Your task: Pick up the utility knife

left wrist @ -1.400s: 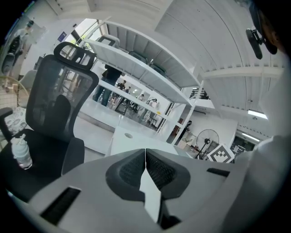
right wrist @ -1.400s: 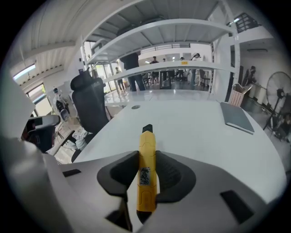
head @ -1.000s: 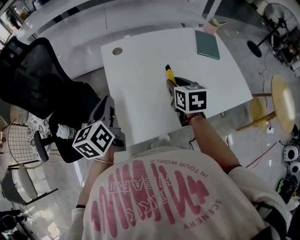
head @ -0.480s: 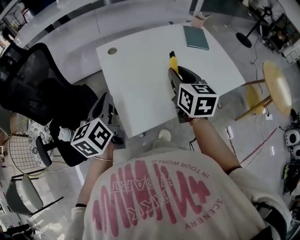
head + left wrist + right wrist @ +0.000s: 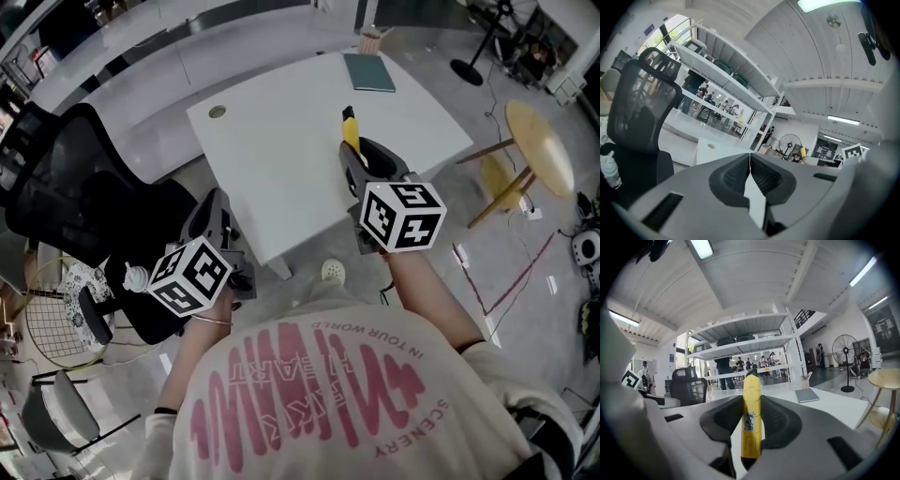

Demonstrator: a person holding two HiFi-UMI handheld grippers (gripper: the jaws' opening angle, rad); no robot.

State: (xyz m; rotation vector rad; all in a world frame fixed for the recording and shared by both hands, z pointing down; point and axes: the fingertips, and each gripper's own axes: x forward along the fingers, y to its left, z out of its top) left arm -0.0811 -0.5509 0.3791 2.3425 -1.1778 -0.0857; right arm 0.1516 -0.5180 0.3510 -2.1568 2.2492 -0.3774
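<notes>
Yellow utility knife (image 5: pixel 751 418) clamped in the right gripper (image 5: pixel 364 161) at upper centre, long axis in line with the jaws, tip pointing away over the white bench (image 5: pixel 272 159); left gripper (image 5: pixel 749 171) lower left, closed, empty.

- White table (image 5: pixel 272 159), centre of the head view.
- Teal notebook (image 5: pixel 368 73) lying flat on its far corner, top centre.
- Black mesh office chair (image 5: pixel 70 183), left.
- Round wooden stool (image 5: pixel 541 150), right.

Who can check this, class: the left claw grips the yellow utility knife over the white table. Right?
No. The right claw grips the yellow utility knife over the white table; the right gripper view shows it clamped there.
</notes>
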